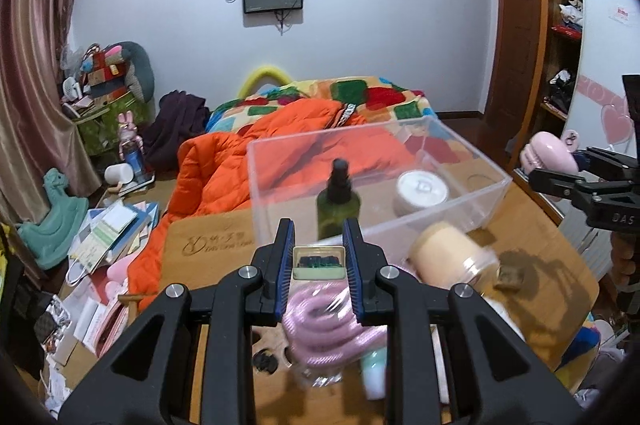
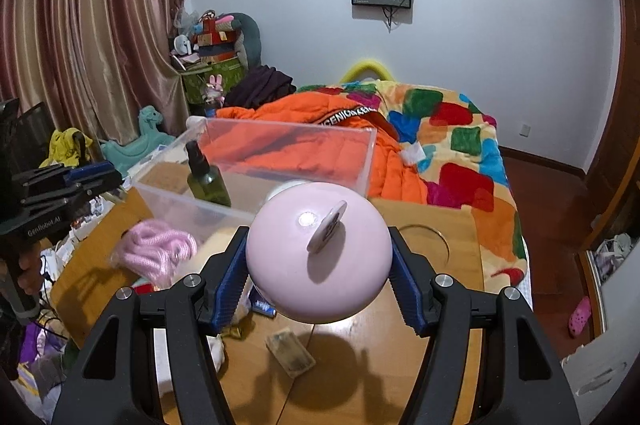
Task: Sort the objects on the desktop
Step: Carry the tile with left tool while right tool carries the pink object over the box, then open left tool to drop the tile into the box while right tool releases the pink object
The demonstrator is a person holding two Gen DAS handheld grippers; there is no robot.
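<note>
My right gripper [image 2: 318, 275] is clamped on a round pink object [image 2: 318, 253] w/ a small round tag on top, blue pads pressed to both its sides, held up over the wooden table [image 2: 440, 309]; from the left cam the same pink thing [image 1: 550, 155] shows at the far right edge, off to the right of the clear plastic bin [image 1: 460, 193]. My left gripper [image 1: 319, 265] is parted a moderate amt, holding nothing; btwn the fingers I see a small green tin [image 1: 319, 262] lying on the table below, and nearer me a coiled pink cord in a clear bag [image 1: 328, 321]. Can't tell if the pads touch the bag. The bin sits at the table's far edge, by the bed w/ the orange quilt [image 1: 240, 161]. Inside it: a dark green spray bottle [image 1: 338, 203] upright at the near-left, and a white round jar [image 1: 420, 193] to the right. Just outside the bin's near wall a cream-colored jar [image 1: 452, 257] lies tilted, blurred. A small flat brownish packet [image 2: 291, 351] lies on the table under my right gripper.
</note>
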